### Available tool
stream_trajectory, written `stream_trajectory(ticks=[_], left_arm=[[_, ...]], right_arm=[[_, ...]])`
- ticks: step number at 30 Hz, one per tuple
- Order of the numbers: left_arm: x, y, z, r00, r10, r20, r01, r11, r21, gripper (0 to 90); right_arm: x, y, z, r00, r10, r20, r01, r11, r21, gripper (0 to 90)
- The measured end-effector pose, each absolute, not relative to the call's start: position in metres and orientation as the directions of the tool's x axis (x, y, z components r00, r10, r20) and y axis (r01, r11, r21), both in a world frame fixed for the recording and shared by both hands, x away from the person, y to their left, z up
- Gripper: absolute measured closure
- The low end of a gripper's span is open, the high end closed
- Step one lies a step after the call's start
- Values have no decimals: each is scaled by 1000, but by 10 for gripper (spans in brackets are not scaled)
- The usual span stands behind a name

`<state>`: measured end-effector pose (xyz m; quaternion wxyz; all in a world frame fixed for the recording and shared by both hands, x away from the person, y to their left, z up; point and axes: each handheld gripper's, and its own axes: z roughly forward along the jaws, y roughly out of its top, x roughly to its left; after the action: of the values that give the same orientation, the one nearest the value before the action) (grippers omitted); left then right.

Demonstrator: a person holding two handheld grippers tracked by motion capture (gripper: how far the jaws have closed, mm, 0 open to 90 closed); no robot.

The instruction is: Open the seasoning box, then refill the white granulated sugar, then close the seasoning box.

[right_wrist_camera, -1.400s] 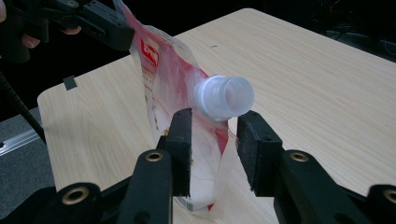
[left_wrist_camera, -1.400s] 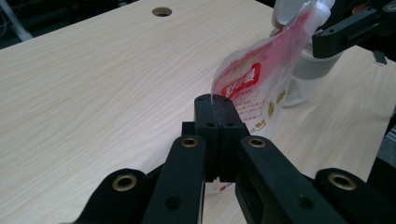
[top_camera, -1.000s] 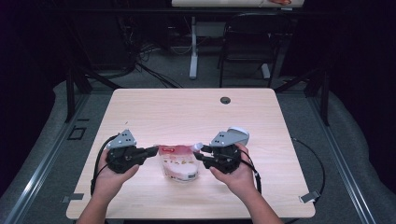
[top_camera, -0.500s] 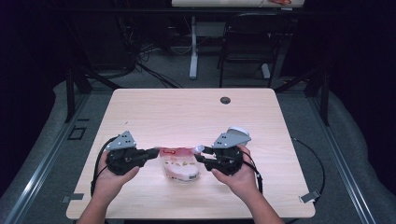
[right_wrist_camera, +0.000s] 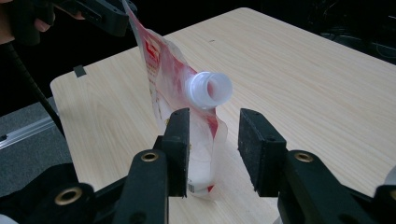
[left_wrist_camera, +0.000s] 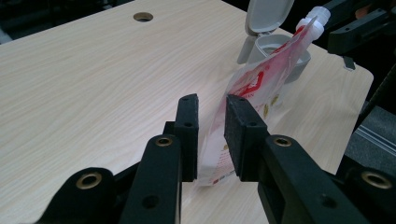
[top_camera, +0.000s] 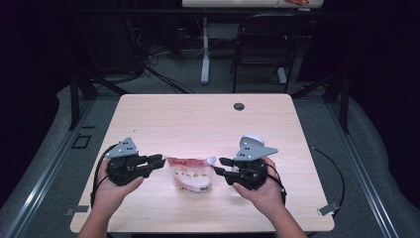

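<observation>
My left gripper [left_wrist_camera: 210, 135] loosely brackets the pouch [top_camera: 190, 173]; my right gripper [right_wrist_camera: 215, 149], jaws spread, sits at three o'clock. The uncapped spout [right_wrist_camera: 208, 90] could spill if it topples.

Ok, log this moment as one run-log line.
left hand-held gripper: open, around pouch edge | right hand-held gripper: open, by spout | pouch upright on table

one pouch [top_camera: 190, 173], one grey container [left_wrist_camera: 273, 44], two grippers [top_camera: 156, 162]
</observation>
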<state>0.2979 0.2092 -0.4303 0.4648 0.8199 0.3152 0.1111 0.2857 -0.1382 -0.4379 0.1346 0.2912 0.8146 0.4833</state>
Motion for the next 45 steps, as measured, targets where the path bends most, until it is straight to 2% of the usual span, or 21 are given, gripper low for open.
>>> stream_trajectory(ticks=[4, 15, 22, 45], left_arm=[[297, 212, -427, 763, 642, -83, 417, -390, 821, 723], [299, 225, -429, 747, 654, -117, 452, -371, 811, 702], [299, 227, -429, 744, 659, -107, 449, -374, 812, 682], [302, 231, -434, 743, 658, -118, 461, -378, 803, 689]], right_arm=[[283, -141, -433, -797, 601, 58, 340, 367, 866, 638], [278, -139, -417, -795, 606, 23, 324, 393, 861, 633], [284, -133, -404, -803, 596, 19, 327, 412, 850, 659], [306, -87, -371, -859, 512, -18, 288, 512, 809, 684]])
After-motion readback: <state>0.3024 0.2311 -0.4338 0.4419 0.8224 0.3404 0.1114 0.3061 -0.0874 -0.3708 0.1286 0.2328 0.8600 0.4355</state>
